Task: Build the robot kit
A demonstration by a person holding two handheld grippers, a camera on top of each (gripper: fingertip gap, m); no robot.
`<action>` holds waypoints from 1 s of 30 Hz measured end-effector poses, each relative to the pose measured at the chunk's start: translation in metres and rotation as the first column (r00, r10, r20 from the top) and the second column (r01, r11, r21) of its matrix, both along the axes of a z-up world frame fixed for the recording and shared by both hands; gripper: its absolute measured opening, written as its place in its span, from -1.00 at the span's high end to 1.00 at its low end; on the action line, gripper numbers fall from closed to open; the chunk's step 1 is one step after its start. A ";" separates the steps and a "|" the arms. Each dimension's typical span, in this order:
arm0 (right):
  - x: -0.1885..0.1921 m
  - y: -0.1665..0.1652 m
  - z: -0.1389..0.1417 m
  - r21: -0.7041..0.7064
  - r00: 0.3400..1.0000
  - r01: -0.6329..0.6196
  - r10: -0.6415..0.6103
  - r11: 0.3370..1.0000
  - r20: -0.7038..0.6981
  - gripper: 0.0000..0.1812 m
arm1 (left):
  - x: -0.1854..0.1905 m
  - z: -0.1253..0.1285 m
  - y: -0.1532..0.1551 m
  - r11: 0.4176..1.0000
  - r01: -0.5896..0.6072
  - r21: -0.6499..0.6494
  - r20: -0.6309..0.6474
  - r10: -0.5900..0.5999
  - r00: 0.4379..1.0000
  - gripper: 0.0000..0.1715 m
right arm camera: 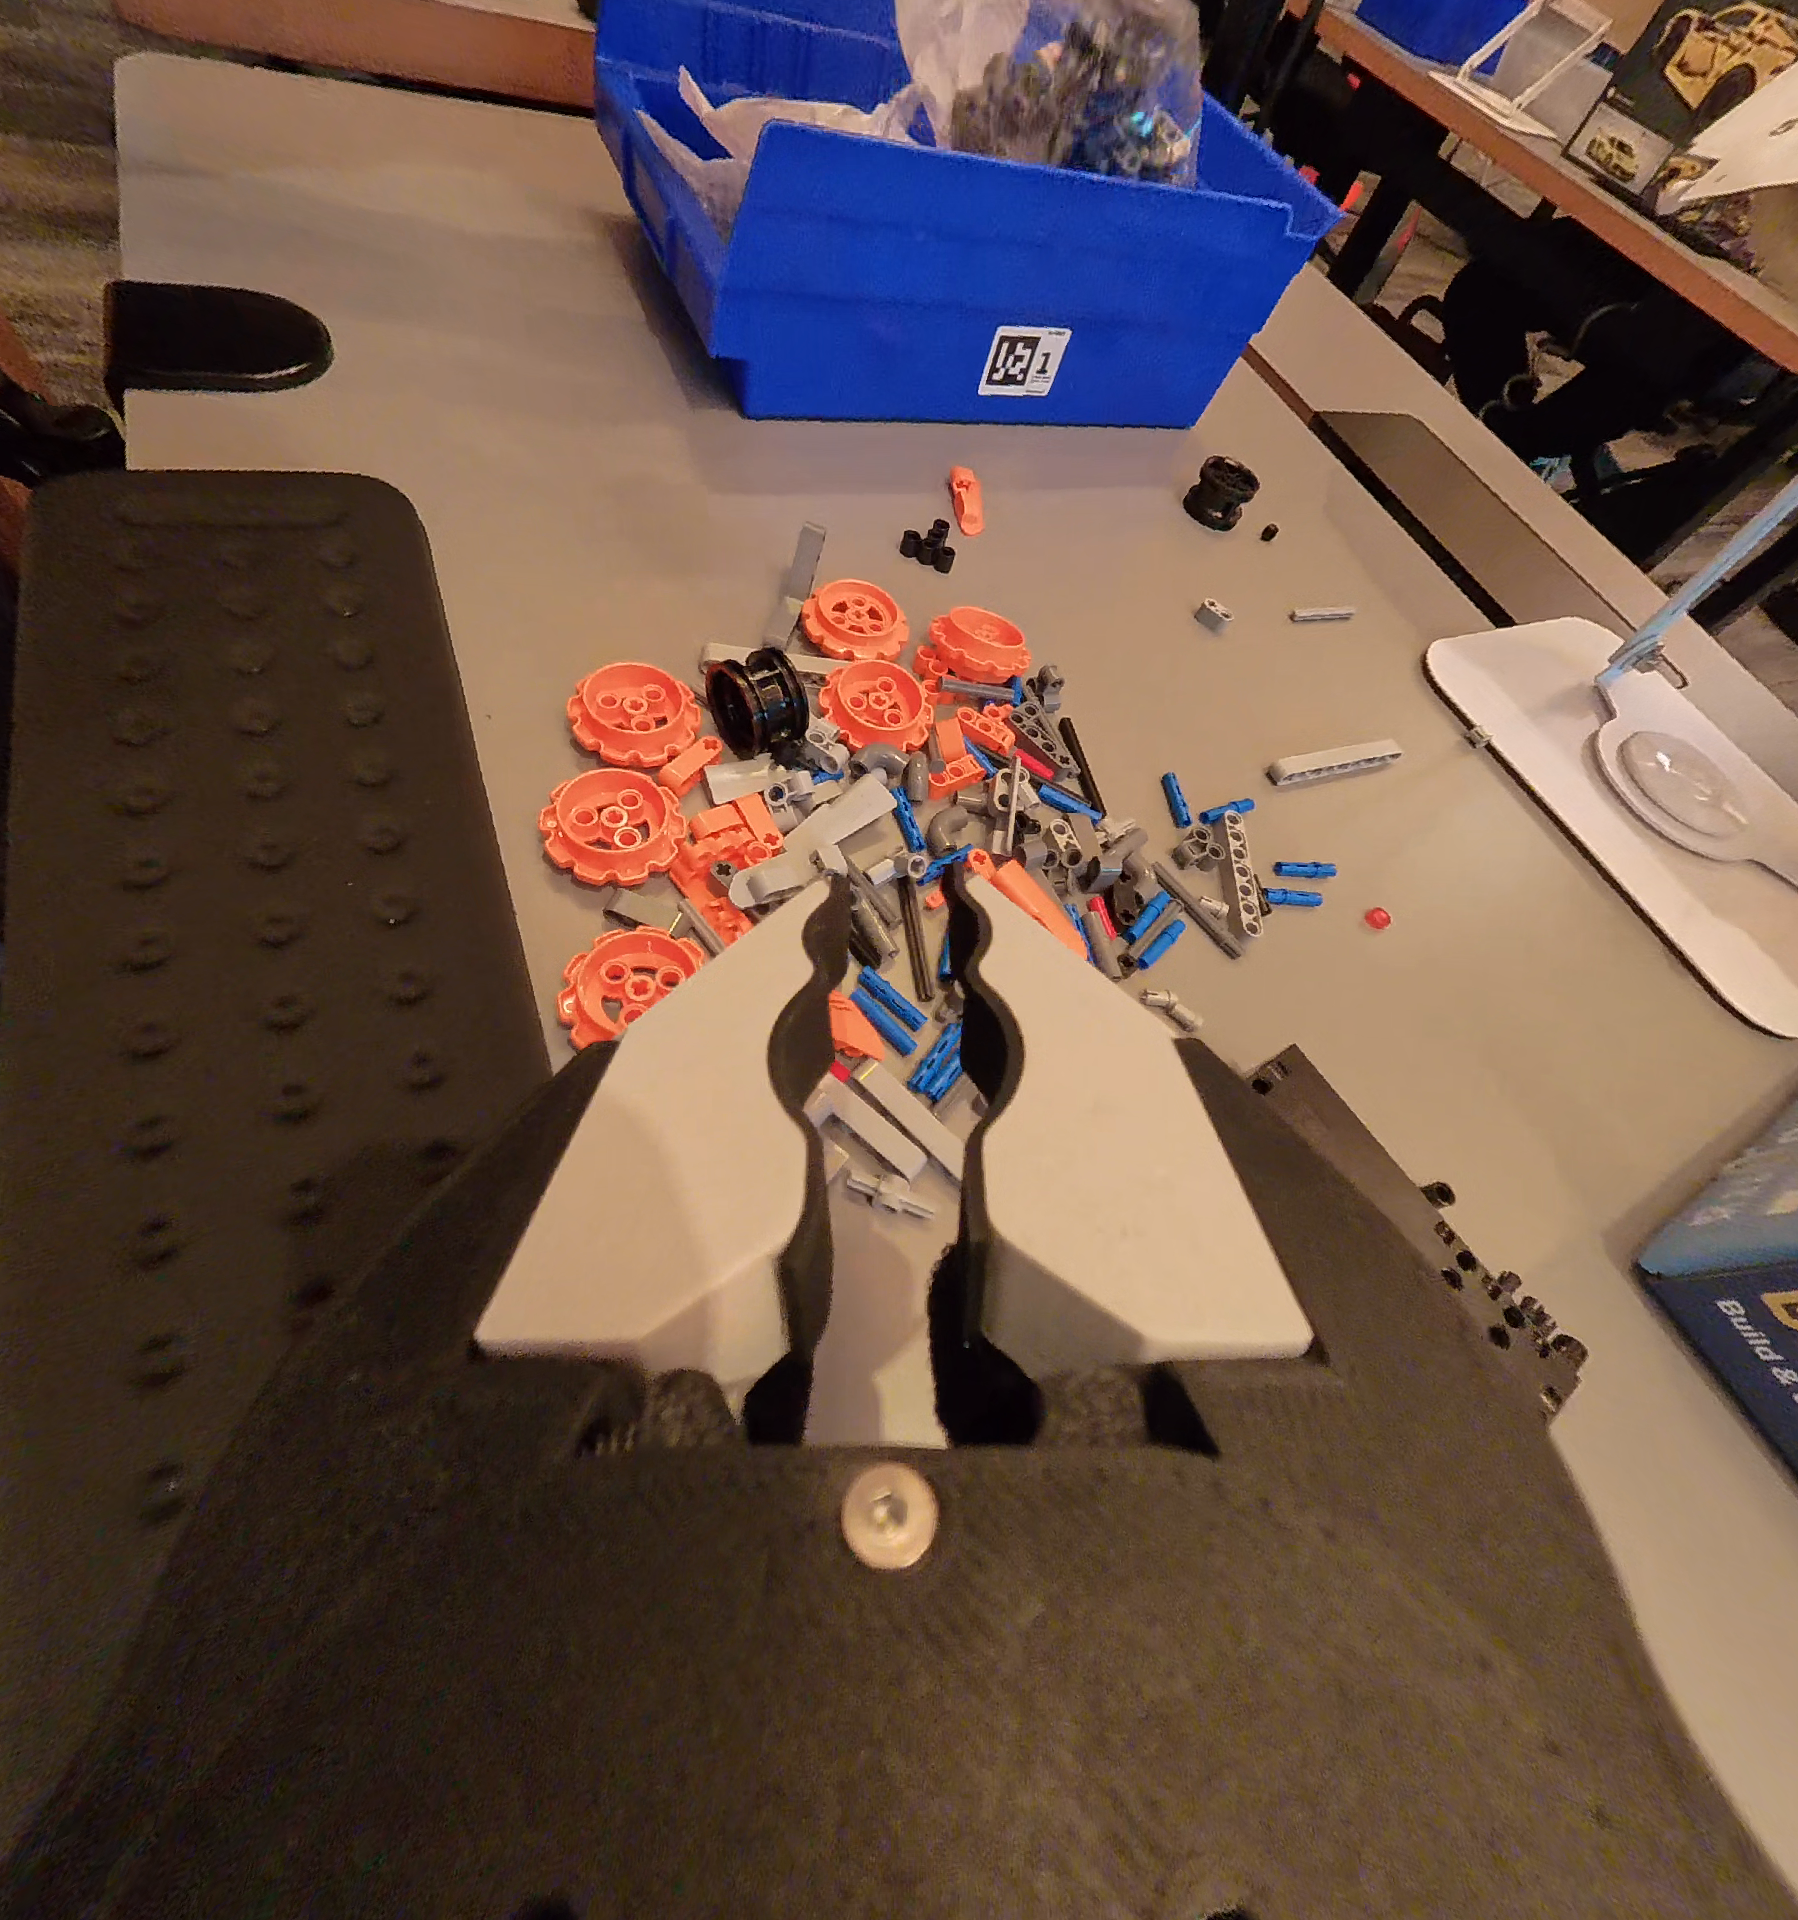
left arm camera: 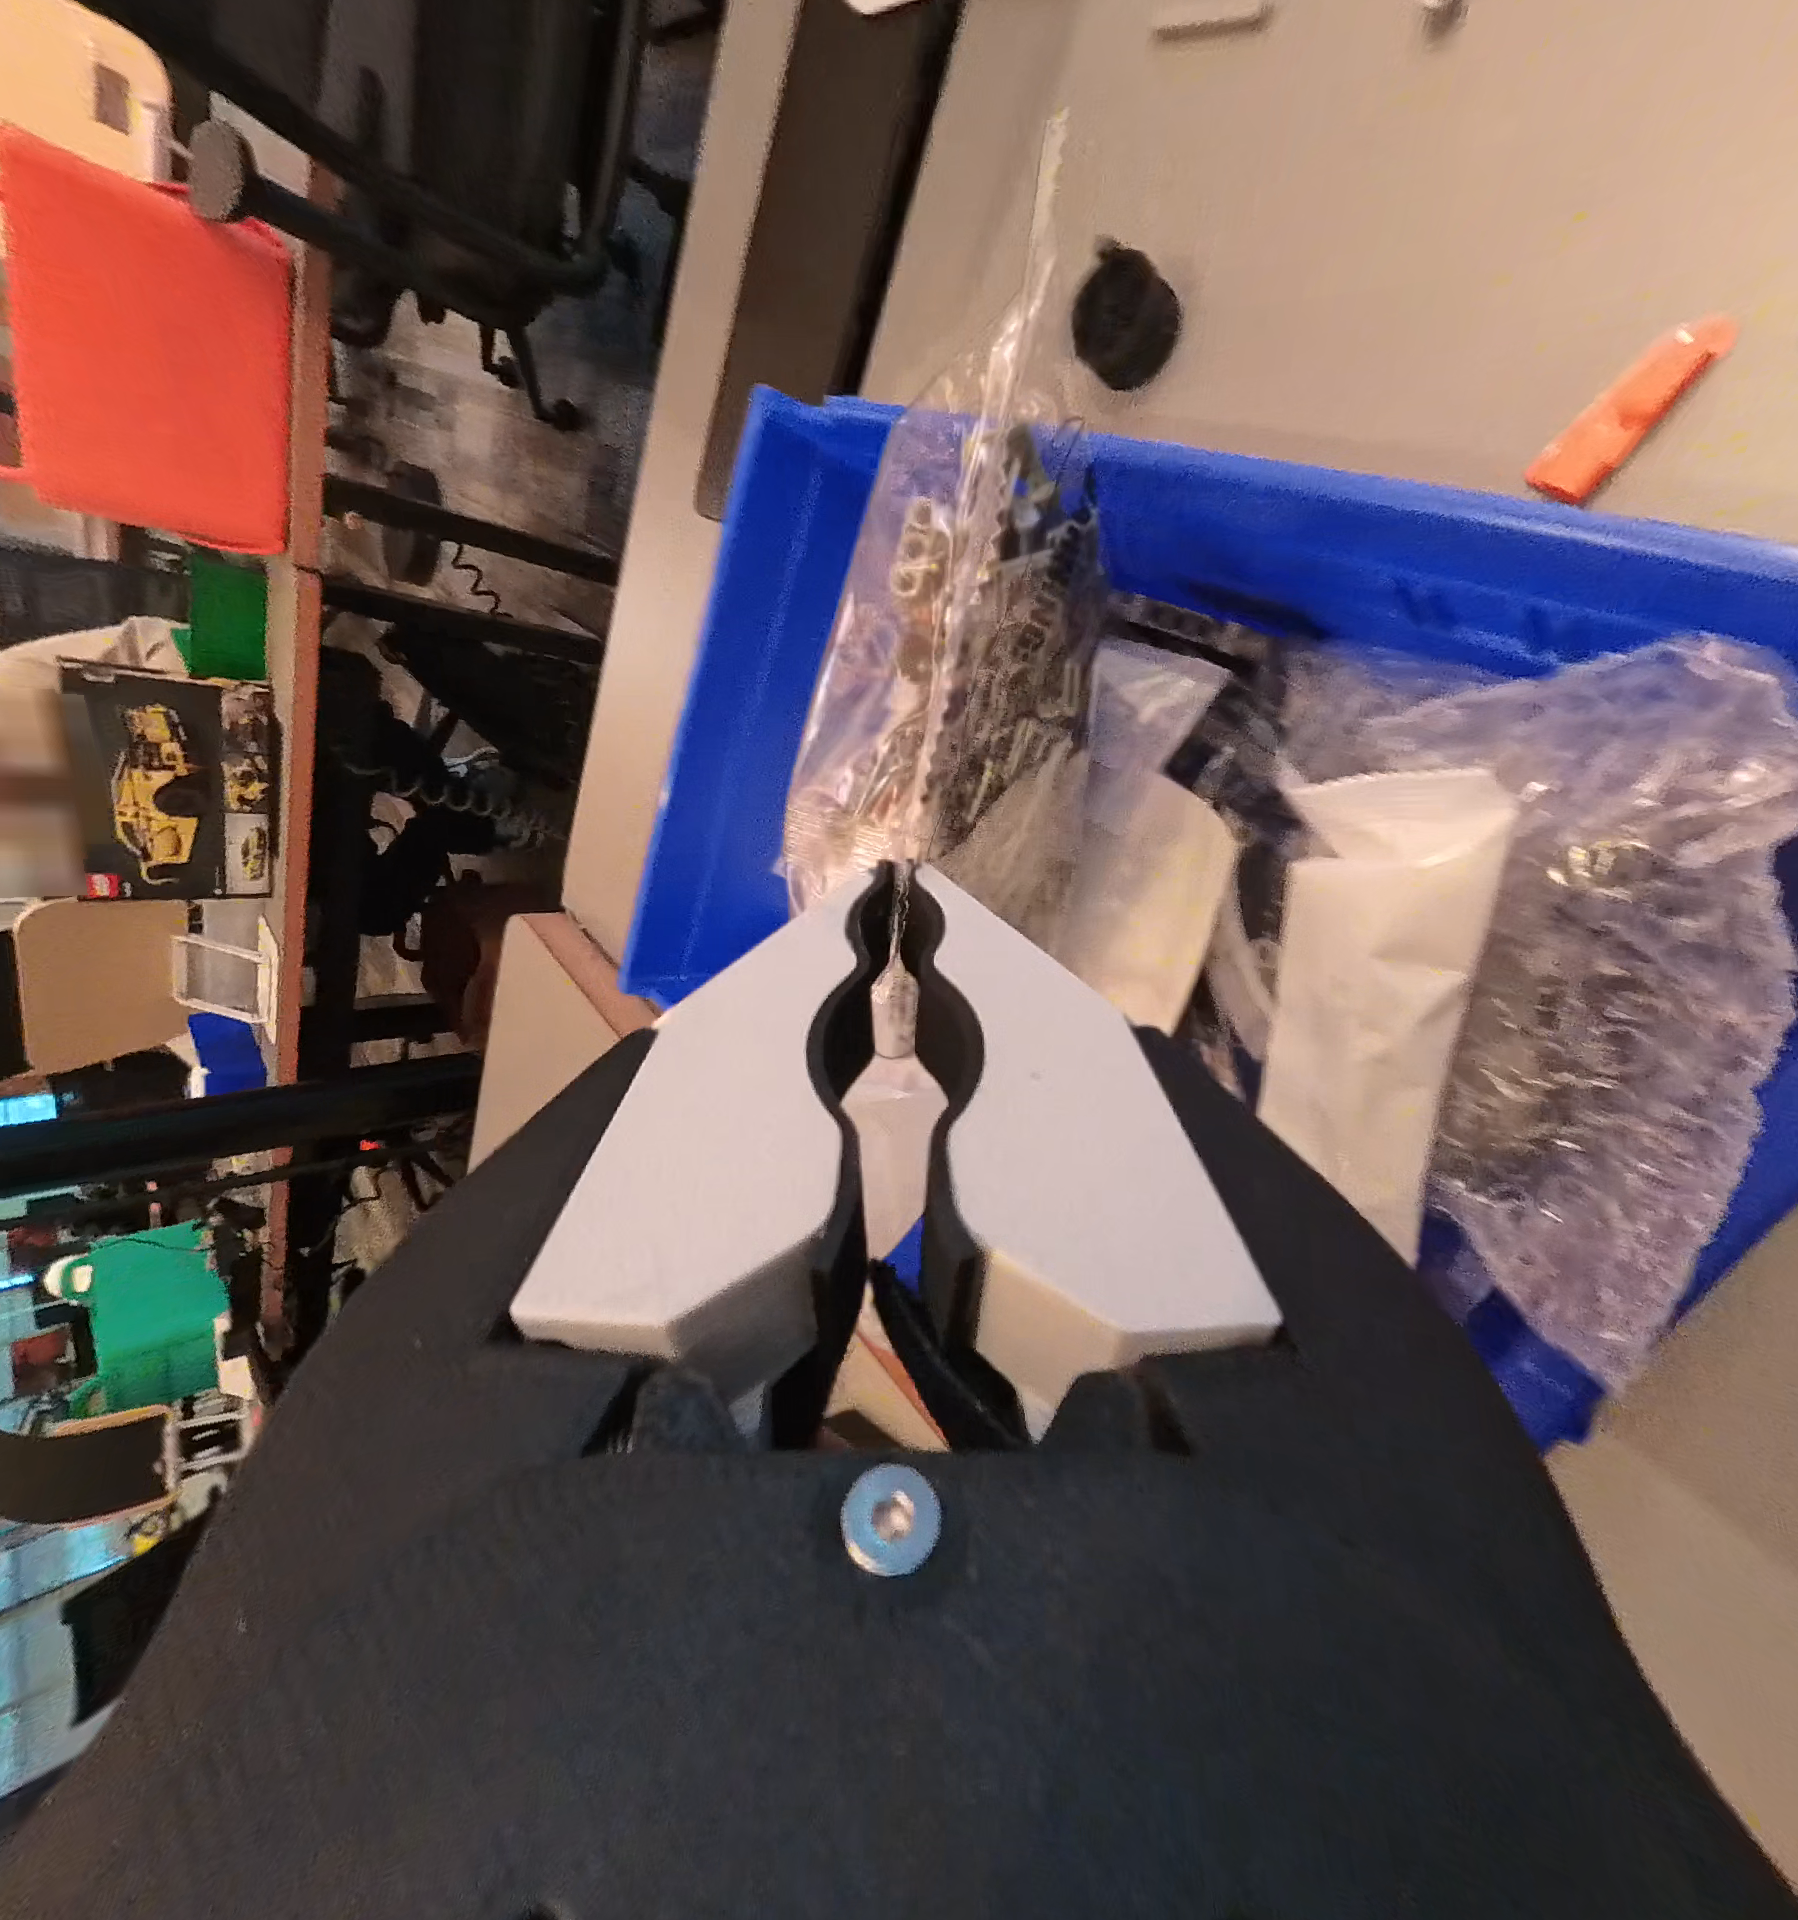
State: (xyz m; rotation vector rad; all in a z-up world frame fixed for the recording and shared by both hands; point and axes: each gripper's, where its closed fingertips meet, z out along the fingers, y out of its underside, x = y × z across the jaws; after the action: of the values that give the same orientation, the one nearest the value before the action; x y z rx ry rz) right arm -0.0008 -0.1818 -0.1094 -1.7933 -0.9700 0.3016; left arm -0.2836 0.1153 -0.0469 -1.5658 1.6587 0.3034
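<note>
My left gripper [left arm camera: 900, 883] is shut on the edge of a clear plastic bag [left arm camera: 962, 644] of small dark building parts. It holds the bag over a blue bin [left arm camera: 1394, 540] that contains more bags, one of them bubble wrap [left arm camera: 1643, 935]. My right gripper [right arm camera: 893, 891] is open and empty, a little above a pile of loose parts [right arm camera: 874, 810] on the grey table [right arm camera: 407, 312]: orange wheels [right arm camera: 612, 826], blue pins, grey beams and a black wheel hub [right arm camera: 755, 698]. The same blue bin [right arm camera: 957, 281] stands beyond the pile in the right wrist view.
A black studded mat [right arm camera: 240, 831] lies left of the pile. A white board with a clear magnifier [right arm camera: 1684, 800] lies at the right, a blue box [right arm camera: 1778, 1278] at the near right. An orange part [left arm camera: 1633, 405] and a black hub [left arm camera: 1123, 312] lie on the table beyond the bin. The gap from one gripper's tips to the other's is roughly 40 cm. The black wheel hub [right arm camera: 755, 698] is closer to my right gripper, around 12 cm from its tips; the left tips are 35 cm off.
</note>
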 end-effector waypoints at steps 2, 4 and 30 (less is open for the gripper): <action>0.002 0.002 0.003 0.001 1.000 0.005 -0.005 1.000 -0.010 0.82 | 0.001 0.018 0.012 1.000 -0.013 0.003 0.056 0.013 0.998 1.00; 0.005 0.005 0.005 0.005 1.000 0.013 -0.013 1.000 -0.016 0.83 | 0.002 0.032 0.024 0.999 -0.026 -0.022 0.099 0.028 0.995 1.00; -0.106 0.085 0.089 -0.213 0.419 -0.466 0.002 0.859 -0.908 0.05 | 0.166 0.193 -0.127 0.884 0.451 0.125 0.524 -0.445 0.726 1.00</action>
State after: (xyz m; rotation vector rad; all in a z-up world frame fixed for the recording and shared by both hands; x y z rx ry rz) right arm -0.1070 -0.0970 -0.0205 -1.4823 -0.3477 1.6222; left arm -0.1173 -0.0119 0.1465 -1.0584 1.5067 -0.3827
